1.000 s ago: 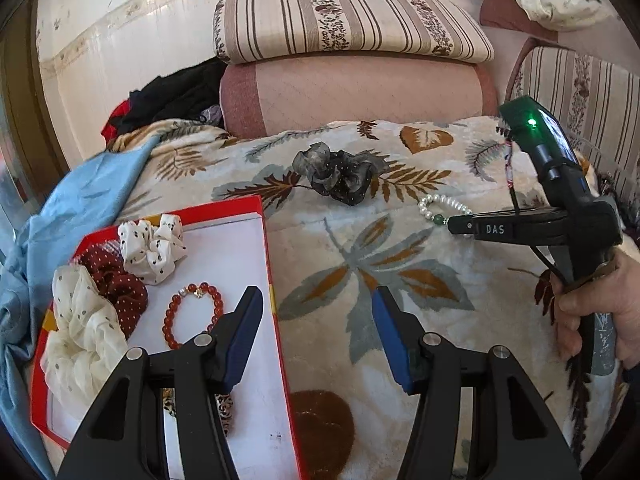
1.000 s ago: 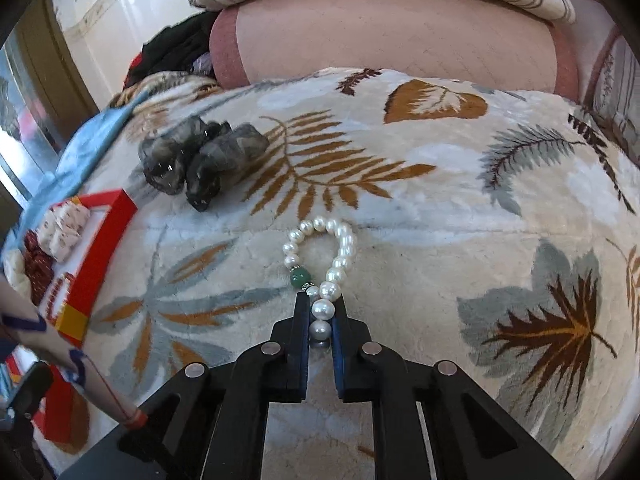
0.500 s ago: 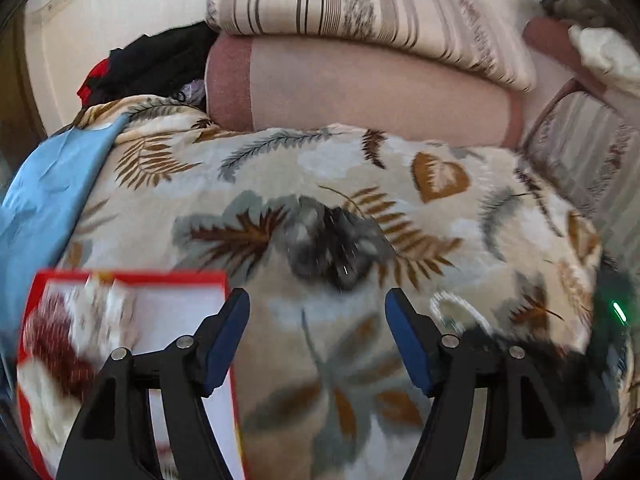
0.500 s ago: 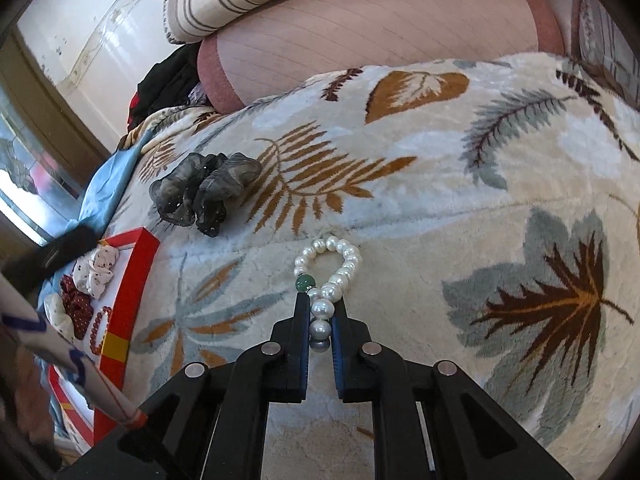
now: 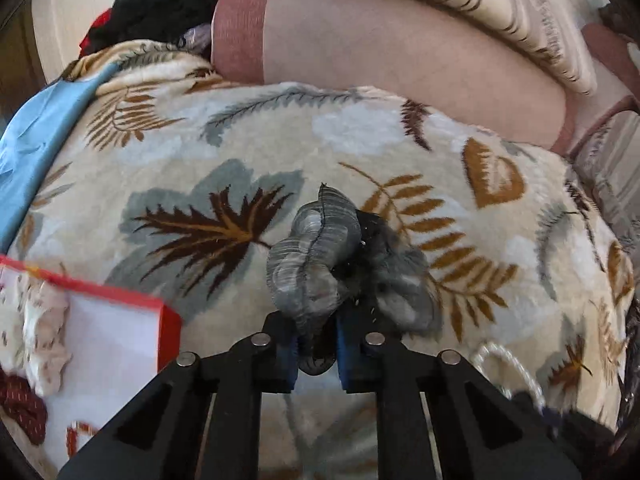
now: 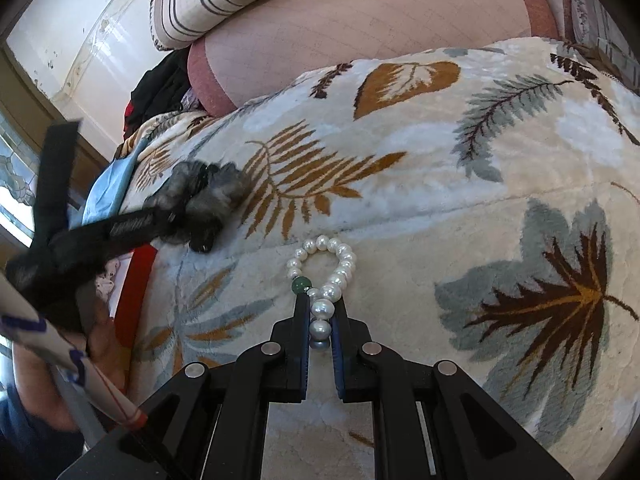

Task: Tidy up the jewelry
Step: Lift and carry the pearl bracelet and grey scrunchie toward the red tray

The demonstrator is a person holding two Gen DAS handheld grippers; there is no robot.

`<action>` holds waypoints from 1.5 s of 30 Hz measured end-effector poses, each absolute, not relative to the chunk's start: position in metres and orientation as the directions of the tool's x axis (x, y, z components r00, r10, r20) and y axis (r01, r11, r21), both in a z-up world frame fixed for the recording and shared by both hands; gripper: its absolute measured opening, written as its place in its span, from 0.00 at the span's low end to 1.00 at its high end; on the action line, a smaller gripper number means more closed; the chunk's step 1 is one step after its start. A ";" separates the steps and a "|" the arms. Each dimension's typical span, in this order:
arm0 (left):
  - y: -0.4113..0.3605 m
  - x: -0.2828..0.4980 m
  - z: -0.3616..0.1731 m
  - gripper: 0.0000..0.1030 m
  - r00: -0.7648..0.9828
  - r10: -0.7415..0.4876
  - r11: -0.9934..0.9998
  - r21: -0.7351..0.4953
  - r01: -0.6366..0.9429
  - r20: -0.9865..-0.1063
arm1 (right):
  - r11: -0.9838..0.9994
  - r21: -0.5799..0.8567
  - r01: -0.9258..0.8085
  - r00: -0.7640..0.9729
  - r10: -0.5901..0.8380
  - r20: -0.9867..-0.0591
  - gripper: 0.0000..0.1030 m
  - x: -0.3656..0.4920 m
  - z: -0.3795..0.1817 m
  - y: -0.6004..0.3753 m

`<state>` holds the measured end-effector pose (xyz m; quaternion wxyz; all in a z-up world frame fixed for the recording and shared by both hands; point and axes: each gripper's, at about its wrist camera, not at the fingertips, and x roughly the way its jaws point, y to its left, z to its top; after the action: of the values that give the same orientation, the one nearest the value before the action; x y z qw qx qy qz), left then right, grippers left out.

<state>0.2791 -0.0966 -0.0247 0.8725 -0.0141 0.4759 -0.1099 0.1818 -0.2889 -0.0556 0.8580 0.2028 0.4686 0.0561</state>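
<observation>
Grey scrunchie (image 5: 316, 264) was pinched in left gripper (image 5: 316, 350), pearl bracelet (image 6: 322, 280) clamped in right gripper (image 6: 320, 330); pickup step, carrying both to red tray (image 5: 120, 344) seemingly next.

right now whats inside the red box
In the red box, a cream dotted scrunchie and a dark red scrunchie lie on its white floor. The left gripper and the frame edge hide the rest.

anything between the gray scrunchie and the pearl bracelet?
Nothing. In the right wrist view only bare leaf-print blanket separates the gray scrunchie, pinched by the left claw, from the pearl bracelet in the right claw.
</observation>
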 end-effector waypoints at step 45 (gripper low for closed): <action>-0.022 0.003 -0.005 0.13 0.689 -0.282 0.934 -0.025 0.357 -0.667 | 0.942 0.308 -0.130 0.656 0.315 -0.686 0.10 -0.017 -0.020 -0.212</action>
<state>0.0027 -0.0222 -0.0053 0.9175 0.0533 0.3536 -0.1740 -0.0168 -0.2120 -0.0202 0.9024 0.1168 0.3960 0.1232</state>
